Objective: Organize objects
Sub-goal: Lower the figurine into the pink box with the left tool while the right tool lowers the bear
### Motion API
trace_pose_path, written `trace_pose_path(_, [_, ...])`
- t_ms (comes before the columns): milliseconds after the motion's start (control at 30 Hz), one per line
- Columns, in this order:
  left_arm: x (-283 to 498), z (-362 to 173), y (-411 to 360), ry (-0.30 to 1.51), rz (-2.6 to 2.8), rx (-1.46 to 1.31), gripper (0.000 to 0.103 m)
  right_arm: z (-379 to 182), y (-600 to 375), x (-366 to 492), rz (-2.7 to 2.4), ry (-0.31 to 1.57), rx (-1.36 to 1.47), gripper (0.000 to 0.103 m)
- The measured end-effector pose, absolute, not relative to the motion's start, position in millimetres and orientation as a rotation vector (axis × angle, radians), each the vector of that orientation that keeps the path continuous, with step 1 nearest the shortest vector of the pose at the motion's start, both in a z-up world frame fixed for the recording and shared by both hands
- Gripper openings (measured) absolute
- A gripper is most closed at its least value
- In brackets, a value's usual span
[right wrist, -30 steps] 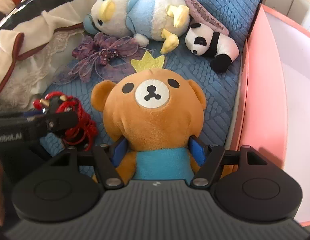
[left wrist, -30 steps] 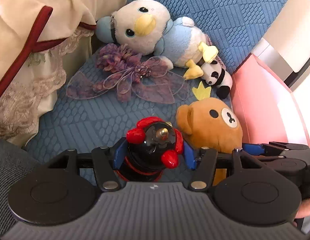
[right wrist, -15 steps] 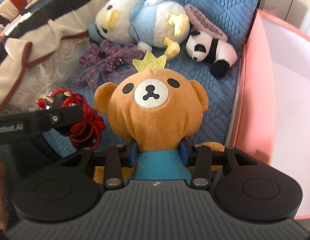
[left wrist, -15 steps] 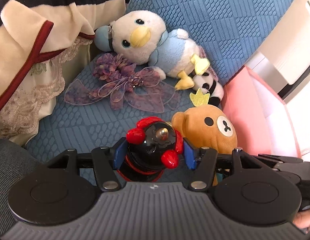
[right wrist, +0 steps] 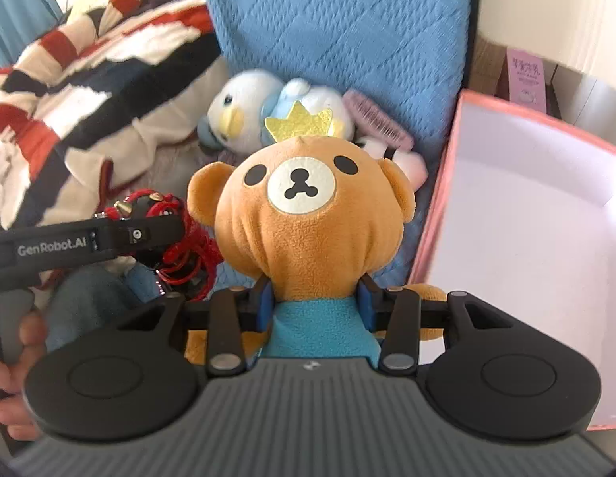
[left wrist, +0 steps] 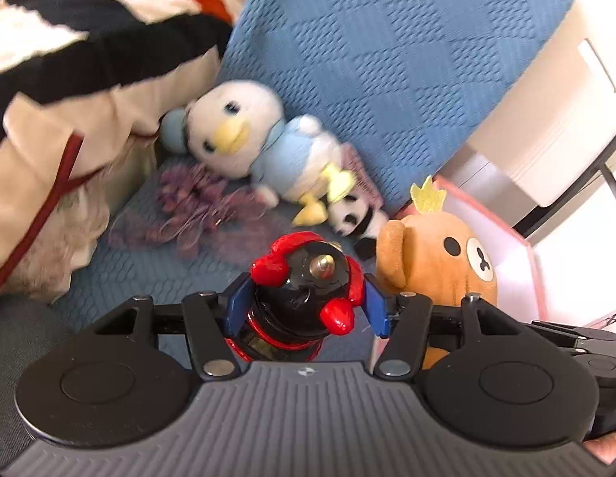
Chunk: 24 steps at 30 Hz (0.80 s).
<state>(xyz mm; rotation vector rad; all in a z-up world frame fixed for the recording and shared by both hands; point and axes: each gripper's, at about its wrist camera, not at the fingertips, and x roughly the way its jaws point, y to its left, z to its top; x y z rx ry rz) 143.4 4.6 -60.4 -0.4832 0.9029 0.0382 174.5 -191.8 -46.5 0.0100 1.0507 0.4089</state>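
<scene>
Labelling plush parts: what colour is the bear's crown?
Yellow. The crown on the bear shows best in the right wrist view.

"GenRobot.AI" on left gripper point(right wrist: 149, 234) side; pink card point(right wrist: 525, 81) print illegible.

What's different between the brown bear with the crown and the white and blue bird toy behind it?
The brown bear is upright, gripped at its teal body by the right tongs; the bird lies loose on the blue cushion. The bear wears a yellow crown; the bird has a yellow beak and feet. The bear looks bigger, though it is nearer the camera. Both are soft plush toys.
</scene>
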Motion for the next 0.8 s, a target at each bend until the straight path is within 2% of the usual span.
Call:
trace_pose_path(500, [183, 33, -101, 0.798, -0.112, -0.429, 0.064, 26, -286, 188, 0.353, 0.925, 0.061, 0.046])
trace_pose_path(800, [207, 14, -165, 0.825, -0.175, -0.372, 0.064, 3, -357, 196, 0.244, 0.932, 0.099, 0.046])
